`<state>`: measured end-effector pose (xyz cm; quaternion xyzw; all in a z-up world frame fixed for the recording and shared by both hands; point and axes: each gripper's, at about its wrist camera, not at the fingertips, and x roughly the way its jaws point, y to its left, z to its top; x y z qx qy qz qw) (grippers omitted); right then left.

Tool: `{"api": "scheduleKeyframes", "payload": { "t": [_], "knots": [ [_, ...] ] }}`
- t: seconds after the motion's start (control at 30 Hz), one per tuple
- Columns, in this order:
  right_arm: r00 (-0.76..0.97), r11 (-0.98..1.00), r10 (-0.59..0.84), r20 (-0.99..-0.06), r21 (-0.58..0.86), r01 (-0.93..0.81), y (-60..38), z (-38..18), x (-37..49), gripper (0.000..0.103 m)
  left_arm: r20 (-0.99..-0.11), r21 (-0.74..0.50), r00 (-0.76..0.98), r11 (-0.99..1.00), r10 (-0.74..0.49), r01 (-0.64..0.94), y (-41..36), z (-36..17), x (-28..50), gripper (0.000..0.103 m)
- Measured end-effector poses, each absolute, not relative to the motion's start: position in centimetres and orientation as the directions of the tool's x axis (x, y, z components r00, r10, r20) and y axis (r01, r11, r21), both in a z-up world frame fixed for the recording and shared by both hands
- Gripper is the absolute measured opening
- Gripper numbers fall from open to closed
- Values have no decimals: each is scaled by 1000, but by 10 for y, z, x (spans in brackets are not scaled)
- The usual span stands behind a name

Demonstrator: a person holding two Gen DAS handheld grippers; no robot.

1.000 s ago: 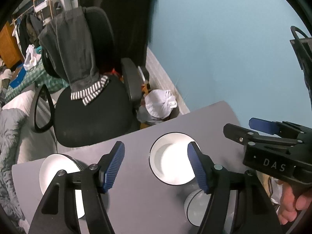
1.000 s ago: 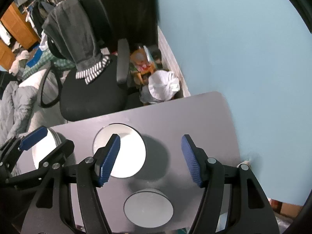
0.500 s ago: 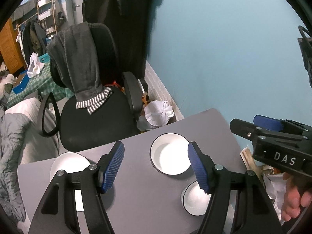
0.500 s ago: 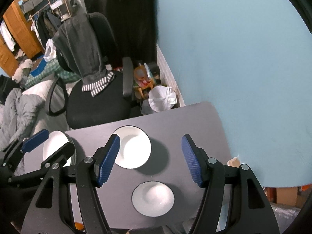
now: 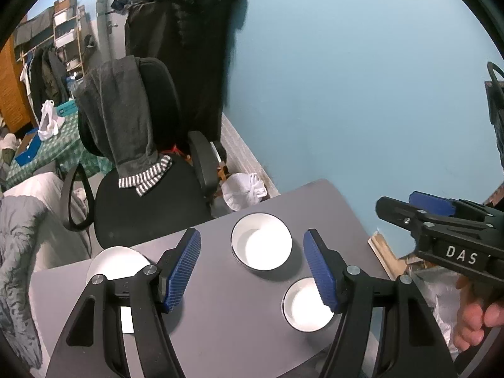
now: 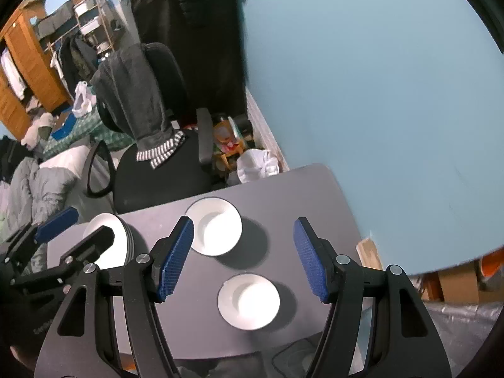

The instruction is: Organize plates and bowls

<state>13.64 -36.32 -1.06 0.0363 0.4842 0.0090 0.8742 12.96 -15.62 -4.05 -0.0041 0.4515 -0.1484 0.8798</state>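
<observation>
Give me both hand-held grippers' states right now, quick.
Left hand-held gripper: open, holding nothing, above the table.
Right hand-held gripper: open, holding nothing, above the bowls.

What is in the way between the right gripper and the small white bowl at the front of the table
Nothing visible. The right gripper hangs open and empty above the grey table, and the small bowl sits alone below it. The larger bowl lies further back and the plate stack off to the left, both apart from it.
</observation>
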Motion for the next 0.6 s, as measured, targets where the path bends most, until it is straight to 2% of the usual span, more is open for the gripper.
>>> {"api": "scheduleKeyframes", "payload": {
  "t": [0.6],
  "knots": [
    [505, 984, -16, -863, 76, 161, -390, -18, 78, 65, -813, -173, 473, 916, -340, 361, -168, -49, 98, 69]
  ]
}}
